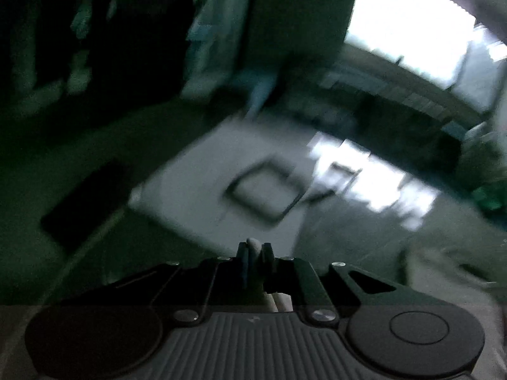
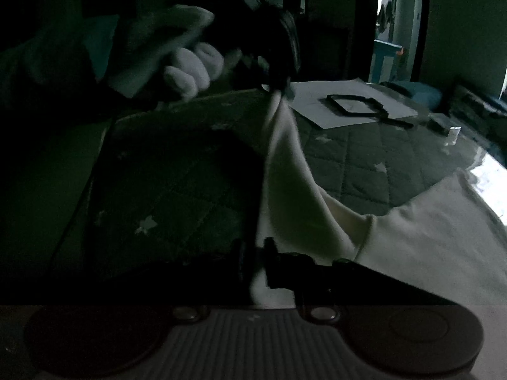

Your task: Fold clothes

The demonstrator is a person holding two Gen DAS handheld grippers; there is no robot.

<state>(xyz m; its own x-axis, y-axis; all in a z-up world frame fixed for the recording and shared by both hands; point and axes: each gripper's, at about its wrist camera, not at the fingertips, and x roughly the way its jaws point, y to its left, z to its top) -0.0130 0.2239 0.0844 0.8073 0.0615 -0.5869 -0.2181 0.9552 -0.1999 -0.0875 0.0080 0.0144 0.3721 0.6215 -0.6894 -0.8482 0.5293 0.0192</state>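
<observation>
Quilted bed [image 2: 348, 171], garment's [image 2: 427, 237] sleeve [image 2: 285, 145] upward

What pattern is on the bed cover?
The quilt is dark green, diamond-stitched with small pale stars, clearest from the right wrist.

A cream-white garment [image 2: 421, 237] is lying partly spread over a dark quilted bed cover [image 2: 355, 171] patterned with small pale stars. Its body is resting flat at the lower right, a seam running where the sleeve [image 2: 291, 171] joins it. That sleeve is being lifted up, stretching in a taut, narrowing band toward its pinched end. In the blurred left wrist view, a pale bit of cloth [image 1: 253, 243] is showing.
</observation>
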